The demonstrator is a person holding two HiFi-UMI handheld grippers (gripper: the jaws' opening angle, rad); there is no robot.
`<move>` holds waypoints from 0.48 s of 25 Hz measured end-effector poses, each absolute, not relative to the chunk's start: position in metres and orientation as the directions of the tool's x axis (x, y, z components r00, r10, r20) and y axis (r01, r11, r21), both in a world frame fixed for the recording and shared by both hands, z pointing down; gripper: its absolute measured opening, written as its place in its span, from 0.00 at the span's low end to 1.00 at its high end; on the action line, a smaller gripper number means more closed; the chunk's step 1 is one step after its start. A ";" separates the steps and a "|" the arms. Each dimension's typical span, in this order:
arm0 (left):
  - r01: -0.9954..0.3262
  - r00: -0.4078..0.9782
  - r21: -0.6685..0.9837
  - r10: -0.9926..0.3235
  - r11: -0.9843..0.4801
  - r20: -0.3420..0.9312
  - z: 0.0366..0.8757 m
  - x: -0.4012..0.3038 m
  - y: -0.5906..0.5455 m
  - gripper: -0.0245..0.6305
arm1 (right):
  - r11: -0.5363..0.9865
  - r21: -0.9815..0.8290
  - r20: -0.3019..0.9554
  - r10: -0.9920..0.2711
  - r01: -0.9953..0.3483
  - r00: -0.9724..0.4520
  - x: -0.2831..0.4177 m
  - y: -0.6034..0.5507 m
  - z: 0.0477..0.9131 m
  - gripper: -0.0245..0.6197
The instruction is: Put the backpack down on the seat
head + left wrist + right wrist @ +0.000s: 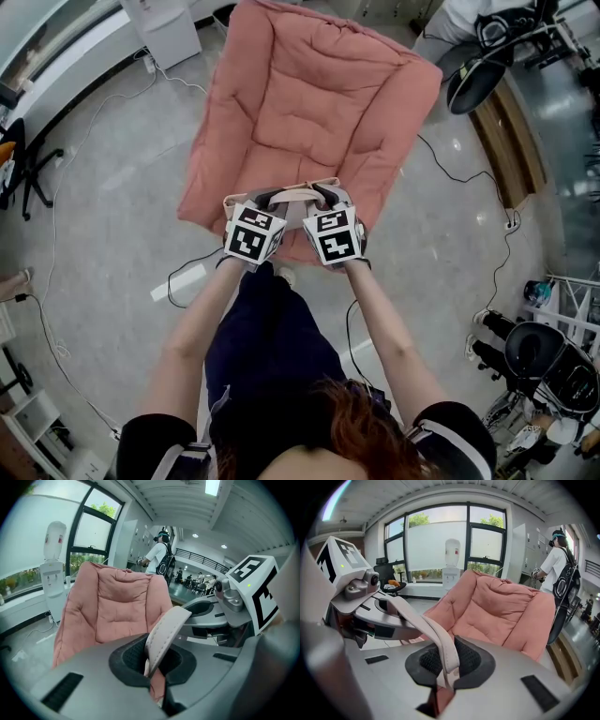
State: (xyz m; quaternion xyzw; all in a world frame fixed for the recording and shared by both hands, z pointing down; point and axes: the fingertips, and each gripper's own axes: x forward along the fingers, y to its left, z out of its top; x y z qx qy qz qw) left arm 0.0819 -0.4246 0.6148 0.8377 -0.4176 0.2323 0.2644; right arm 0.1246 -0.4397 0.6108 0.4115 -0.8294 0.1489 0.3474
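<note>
A pale pink backpack strap (296,194) runs between my two grippers, which are held side by side over the front edge of the pink cushioned seat (309,112). My left gripper (272,199) is shut on the strap (164,632), which loops up out of its jaws. The right gripper (323,197) is shut on the same strap (436,634). The seat (117,606) lies straight ahead of both, with its cushion (506,611) bare. The backpack's body hangs hidden beneath the grippers.
A white water dispenser (169,28) stands beyond the seat on the left. Cables (94,122) trail across the grey floor. At the right are a black office chair (478,75) and a wooden bench (511,141). A person (159,555) with a backpack stands farther off.
</note>
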 end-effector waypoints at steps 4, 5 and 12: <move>-0.829 0.538 0.276 -0.558 -0.487 0.631 0.630 0.084 -0.419 0.06 | 0.608 0.016 0.713 -0.563 -0.793 -0.417 0.126 -0.429 0.625 0.09; -0.829 0.539 0.285 -0.552 -0.481 0.636 0.634 0.084 -0.417 0.06 | 0.605 0.012 0.717 -0.560 -0.796 -0.415 0.127 -0.426 0.630 0.09; -0.834 0.527 0.297 -0.511 -0.465 0.679 0.661 0.087 -0.405 0.06 | 0.621 0.010 0.746 -0.526 -0.783 -0.408 0.132 -0.407 0.659 0.09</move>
